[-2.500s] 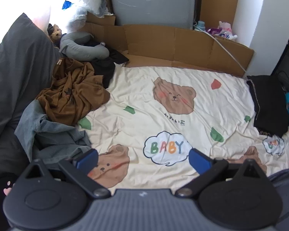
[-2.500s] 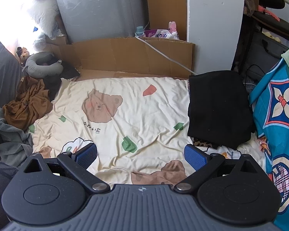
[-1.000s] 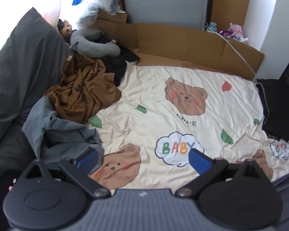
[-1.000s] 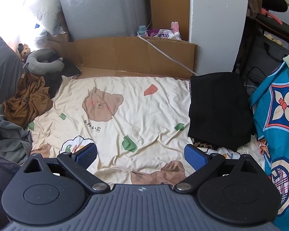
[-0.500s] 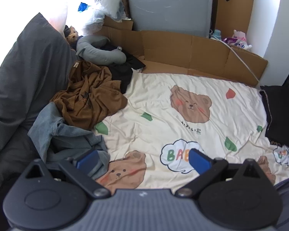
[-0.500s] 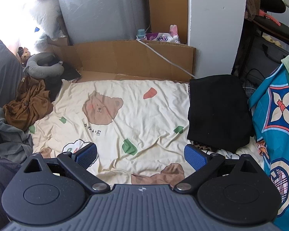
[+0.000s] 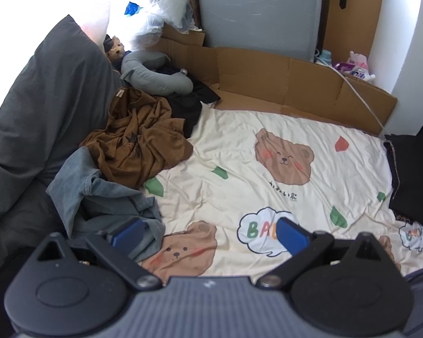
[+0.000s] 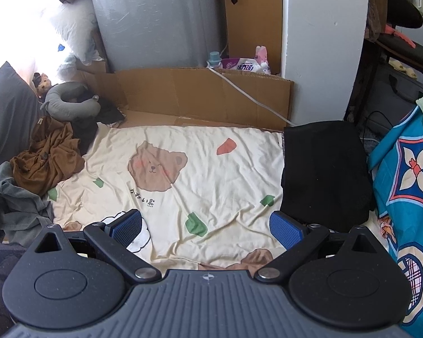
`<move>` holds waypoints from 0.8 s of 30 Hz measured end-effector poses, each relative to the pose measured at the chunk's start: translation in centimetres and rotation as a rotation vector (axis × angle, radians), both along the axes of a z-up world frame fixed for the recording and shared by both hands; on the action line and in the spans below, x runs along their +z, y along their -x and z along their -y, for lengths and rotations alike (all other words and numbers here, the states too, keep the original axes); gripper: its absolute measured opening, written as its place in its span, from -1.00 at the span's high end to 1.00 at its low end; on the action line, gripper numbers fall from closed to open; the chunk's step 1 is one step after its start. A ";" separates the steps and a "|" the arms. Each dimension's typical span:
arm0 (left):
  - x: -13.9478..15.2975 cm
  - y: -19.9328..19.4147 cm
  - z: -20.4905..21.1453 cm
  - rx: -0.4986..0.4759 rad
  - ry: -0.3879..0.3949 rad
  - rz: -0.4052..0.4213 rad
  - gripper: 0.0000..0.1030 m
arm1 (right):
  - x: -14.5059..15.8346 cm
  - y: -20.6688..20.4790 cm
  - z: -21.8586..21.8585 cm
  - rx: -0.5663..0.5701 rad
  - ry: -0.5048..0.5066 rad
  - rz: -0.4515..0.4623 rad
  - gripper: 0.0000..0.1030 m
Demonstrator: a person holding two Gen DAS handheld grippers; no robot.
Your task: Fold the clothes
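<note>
Left tool (image 7: 208,235) has swung left toward the clothes pile; both tools gape apart, empty.
The grey garment (image 7: 104,197) now sits at its lower-left pad; the right tool (image 8: 207,229) is unmoved; the blanket (image 7: 268,174) reads "BA".

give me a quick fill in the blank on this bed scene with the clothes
1. The brown garment lies crumpled beside the ____ neck pillow.
2. The folded black garment lies on the sheet's ____ edge.
3. Both hand-held grippers, left and right, are ____.
4. The sheet is printed with ____.

Missing words: grey; right; open; bears
</note>
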State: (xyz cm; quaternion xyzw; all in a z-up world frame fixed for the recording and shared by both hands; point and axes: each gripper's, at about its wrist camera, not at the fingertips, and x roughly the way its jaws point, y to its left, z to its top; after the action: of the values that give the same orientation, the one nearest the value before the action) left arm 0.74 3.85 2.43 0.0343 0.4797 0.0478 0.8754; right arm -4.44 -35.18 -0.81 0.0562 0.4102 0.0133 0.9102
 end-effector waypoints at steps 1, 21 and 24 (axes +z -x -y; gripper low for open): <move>0.2 0.0 -0.1 0.003 0.002 0.003 -0.97 | 0.0 0.0 0.0 0.001 0.001 0.000 -0.94; 2.3 0.0 -2.6 0.095 0.025 0.027 -0.97 | 0.2 -1.1 -0.6 0.035 -0.042 -0.003 -0.94; 2.9 0.1 -3.5 0.121 0.037 0.027 -0.96 | 0.4 -1.3 -0.6 0.041 -0.059 -0.001 -0.94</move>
State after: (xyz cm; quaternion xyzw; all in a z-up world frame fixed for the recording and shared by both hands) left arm 0.66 7.38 5.31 -0.0117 0.4697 0.0919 0.8780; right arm -3.18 -34.62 -0.45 0.0743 0.4111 0.0440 0.9075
